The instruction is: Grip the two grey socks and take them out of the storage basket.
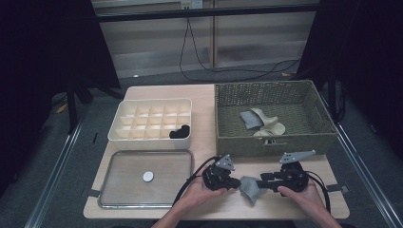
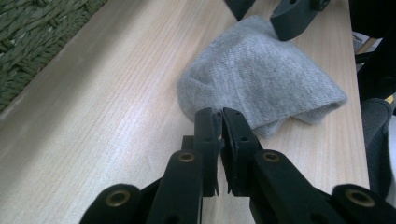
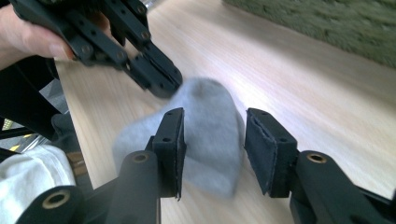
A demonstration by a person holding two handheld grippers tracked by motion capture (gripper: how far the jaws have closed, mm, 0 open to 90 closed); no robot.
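Observation:
A grey sock (image 1: 251,186) (image 2: 261,79) (image 3: 210,140) lies crumpled on the wooden table near its front edge, between my two grippers. My left gripper (image 1: 236,183) (image 2: 218,116) (image 3: 161,84) has its jaws together at the sock's near edge, and seems to pinch the fabric there. My right gripper (image 1: 262,183) (image 3: 215,116) comes from the other side and stands open. Its two pads straddle the sock without pressing on it. A hand holds each gripper.
A green wicker basket (image 1: 271,142) stands behind the grippers and holds several pale socks (image 1: 261,121). At the left a white compartment box (image 1: 152,102) has a black item (image 1: 179,132) in one cell. A metal tray (image 1: 145,153) in front of it carries a white disc (image 1: 148,176).

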